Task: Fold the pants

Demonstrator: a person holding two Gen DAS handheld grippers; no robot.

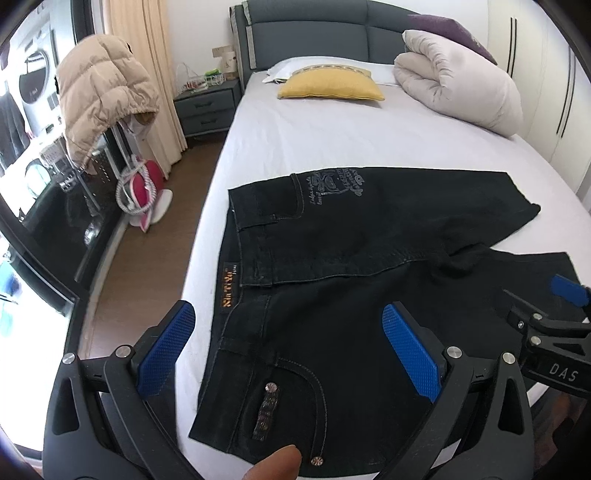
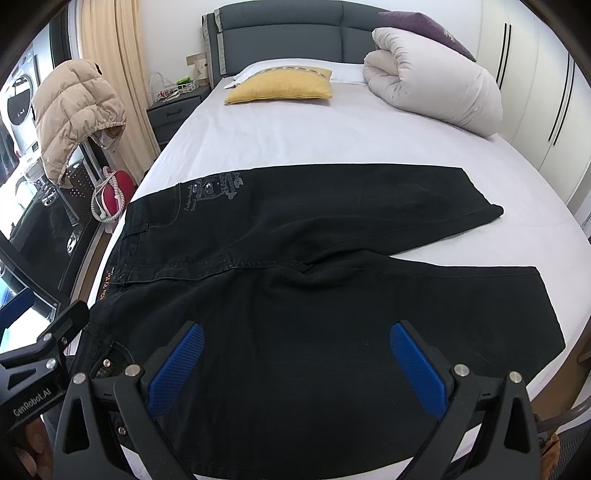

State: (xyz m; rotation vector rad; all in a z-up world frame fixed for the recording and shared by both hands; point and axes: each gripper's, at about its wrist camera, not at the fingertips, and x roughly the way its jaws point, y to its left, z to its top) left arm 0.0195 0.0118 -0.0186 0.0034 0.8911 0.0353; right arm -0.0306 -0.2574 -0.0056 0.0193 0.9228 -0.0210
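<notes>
Black jeans (image 1: pixel 351 266) lie spread flat on the white bed (image 1: pixel 332 140), waistband to the left and both legs running right, slightly apart at the hems. My left gripper (image 1: pixel 290 343) hovers open above the waistband and near front pocket, nothing between its blue pads. A fingertip (image 1: pixel 277 461) shows at the bottom edge. In the right wrist view the same jeans (image 2: pixel 332 258) fill the near bed (image 2: pixel 295 129). My right gripper (image 2: pixel 295 365) hangs open over the near leg's thigh, holding nothing. Each gripper's body shows at the edge of the other's view.
A yellow cushion (image 1: pixel 330 85), a rolled white duvet (image 1: pixel 458 85) and a purple pillow (image 1: pixel 450 29) sit by the grey headboard. Left of the bed are a nightstand (image 1: pixel 207 107), a beige puffer jacket (image 1: pixel 99 88) on a stand, a pink fan (image 1: pixel 144 192) and wood floor.
</notes>
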